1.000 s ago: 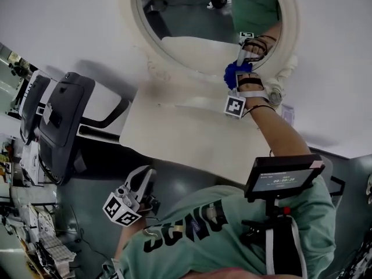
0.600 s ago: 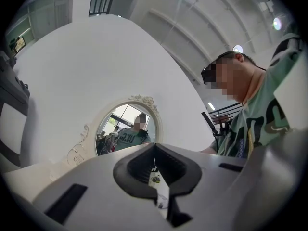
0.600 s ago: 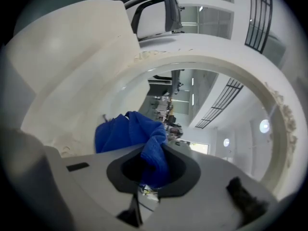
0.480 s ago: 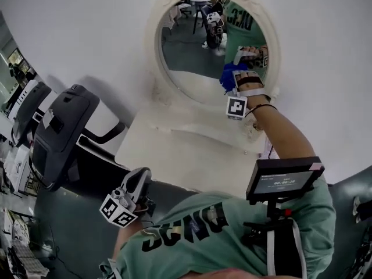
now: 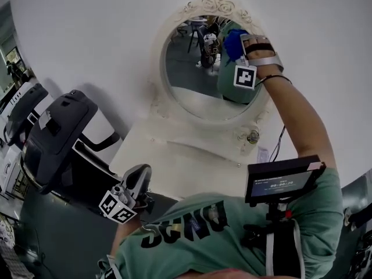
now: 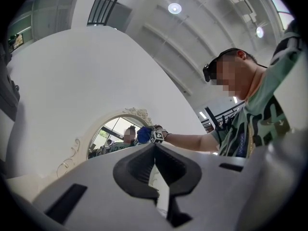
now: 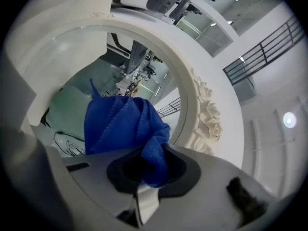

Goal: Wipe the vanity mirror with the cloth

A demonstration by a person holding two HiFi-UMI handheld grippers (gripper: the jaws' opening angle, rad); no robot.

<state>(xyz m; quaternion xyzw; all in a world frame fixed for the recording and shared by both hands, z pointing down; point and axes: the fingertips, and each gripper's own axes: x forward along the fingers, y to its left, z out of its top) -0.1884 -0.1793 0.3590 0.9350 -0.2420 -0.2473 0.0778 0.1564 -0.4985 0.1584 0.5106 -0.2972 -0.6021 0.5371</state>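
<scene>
Blue cloth (image 7: 122,129) is bunched up between the jaws of the right gripper (image 7: 147,170). The jaws are closed on it almost fully, and a lower fold of the cloth sits in the dark hollow between them. The larger part of the cloth stands out in front of the jaws and lies against the glass of the vanity mirror (image 5: 192,89). In the head view the cloth is at the upper right part of the glass, just beside the top edge of the white carved frame (image 5: 156,68). The arm of the person is stretched up along the right edge of the mirror.

The mirror is oval and stands upright at the back edge of a white vanity table (image 5: 192,161), against a white wall.

The left gripper (image 5: 135,182) hangs low, off the front left corner of the table and near the green shirt (image 5: 192,231) of the person, well apart from the mirror. In the left gripper view its jaws are pressed together and nothing is between them. That view looks up toward the mirror from far away.

A dark exercise machine (image 5: 55,138) stands on the floor beside the left edge of the table.
</scene>
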